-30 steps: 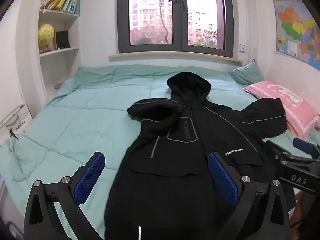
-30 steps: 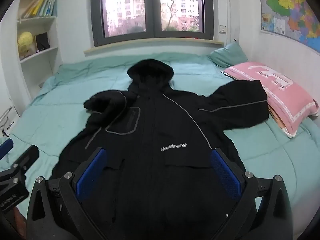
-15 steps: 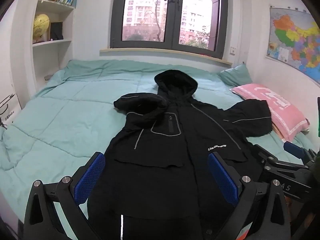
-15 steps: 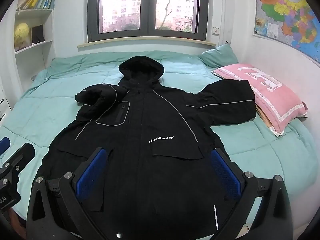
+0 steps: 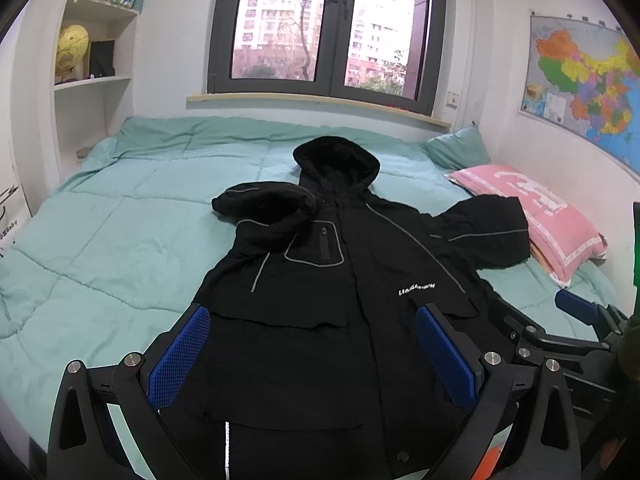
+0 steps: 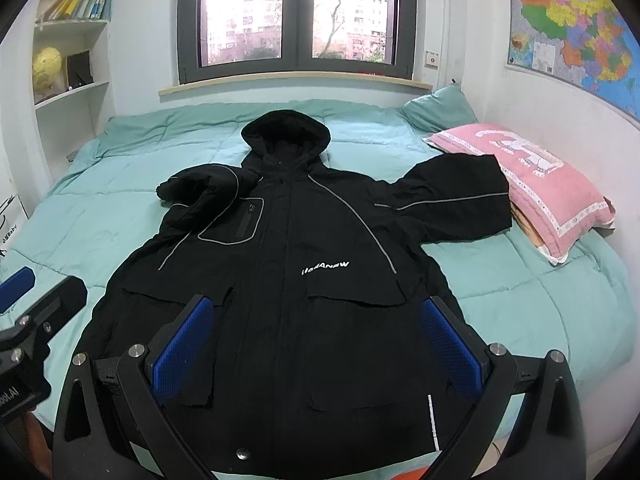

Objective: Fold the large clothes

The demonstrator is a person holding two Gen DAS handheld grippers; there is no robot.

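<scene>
Your left gripper (image 5: 314, 354) and right gripper (image 6: 320, 344) hover spread wide, ribbed blue pads empty, over the matte black hooded jacket (image 6: 288, 280) lying on the quilted teal bedspread (image 6: 520, 300).

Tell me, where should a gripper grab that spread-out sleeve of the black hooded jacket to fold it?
Probably at the cuff of the sleeve, coming from the pink pillow side. The sleeve lies flat and open toward the pillow, so its free edge can be pinched and carried over the black hooded jacket.

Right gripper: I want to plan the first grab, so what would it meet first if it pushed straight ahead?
Probably the black jacket: the open right gripper points at its lower front, between the two flap pockets. Nothing shows in between, though depth is unclear.
</scene>
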